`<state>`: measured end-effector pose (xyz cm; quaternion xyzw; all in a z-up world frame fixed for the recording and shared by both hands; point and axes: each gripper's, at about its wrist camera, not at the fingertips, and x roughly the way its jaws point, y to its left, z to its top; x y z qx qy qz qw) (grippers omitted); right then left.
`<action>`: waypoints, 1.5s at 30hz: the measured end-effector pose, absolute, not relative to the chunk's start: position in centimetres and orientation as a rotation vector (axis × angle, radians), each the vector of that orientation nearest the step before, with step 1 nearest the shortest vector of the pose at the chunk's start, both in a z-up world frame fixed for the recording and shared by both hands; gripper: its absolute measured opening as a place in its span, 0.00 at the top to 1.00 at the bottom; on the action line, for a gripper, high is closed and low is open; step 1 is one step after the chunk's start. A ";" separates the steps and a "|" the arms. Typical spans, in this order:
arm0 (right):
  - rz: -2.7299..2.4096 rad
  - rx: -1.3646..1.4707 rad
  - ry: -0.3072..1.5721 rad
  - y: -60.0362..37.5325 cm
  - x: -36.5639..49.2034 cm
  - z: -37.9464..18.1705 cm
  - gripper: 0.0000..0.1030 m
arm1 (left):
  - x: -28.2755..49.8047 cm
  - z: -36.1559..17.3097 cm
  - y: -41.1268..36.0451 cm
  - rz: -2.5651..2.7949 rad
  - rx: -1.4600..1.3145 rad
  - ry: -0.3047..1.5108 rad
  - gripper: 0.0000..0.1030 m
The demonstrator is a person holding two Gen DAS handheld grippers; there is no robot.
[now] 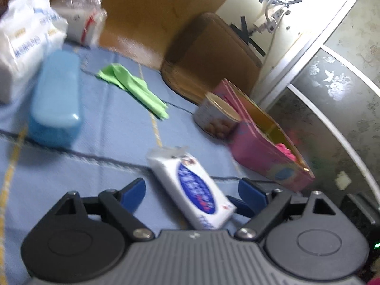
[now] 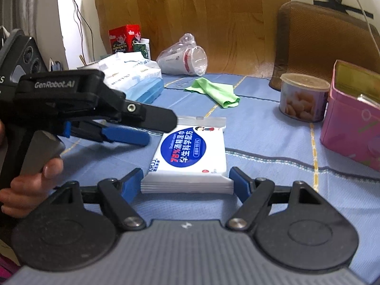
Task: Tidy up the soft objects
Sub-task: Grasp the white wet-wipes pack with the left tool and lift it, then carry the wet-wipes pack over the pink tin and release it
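Observation:
A white wipes pack with a blue oval label lies on the blue tablecloth. My right gripper is shut on the pack's near end, one blue pad against each side. The left gripper, held by a hand, reaches in from the left beside the pack's far corner. In the left wrist view the wipes pack lies aslant between the fingers of the left gripper, which stands open, its left pad well clear of the pack. A green cloth lies crumpled farther back.
A pink open box with something pink inside stands at the right, a lidded can beside it. At the back left are a blue case, a white tissue pack and bagged cups. A brown chair back rises behind.

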<state>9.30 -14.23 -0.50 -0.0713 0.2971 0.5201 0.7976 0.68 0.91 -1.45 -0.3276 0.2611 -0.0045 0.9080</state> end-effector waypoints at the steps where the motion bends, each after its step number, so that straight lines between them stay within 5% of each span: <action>1: 1.120 -0.143 0.642 -14.3 9.3 -0.5 0.21 | 0.7 -1.5 0.7 -0.021 -0.697 0.540 0.14; 7: 1.159 -0.067 0.652 -15.0 9.3 -0.3 0.21 | 1.4 -1.9 -0.6 -0.034 -0.728 0.565 0.19; 9: 1.149 -0.072 0.623 -15.3 9.0 -0.1 0.21 | 1.7 -1.8 -1.1 -0.023 -0.707 0.572 0.37; 12: 1.135 -0.055 0.582 -15.9 9.1 0.1 0.21 | 2.5 -1.8 -1.3 -0.052 -0.721 0.588 0.48; 31: 0.766 -0.047 0.256 -23.6 16.3 3.6 0.21 | 17.4 6.0 -10.8 -0.238 -0.395 0.554 0.48; 39: 0.475 -0.038 0.449 -24.1 27.8 0.9 0.20 | 19.0 5.4 -12.6 -0.192 -0.342 0.537 0.45; 45: 0.482 0.074 0.405 -25.3 25.3 0.5 0.20 | 17.1 5.6 -11.2 -0.164 -0.357 0.513 0.43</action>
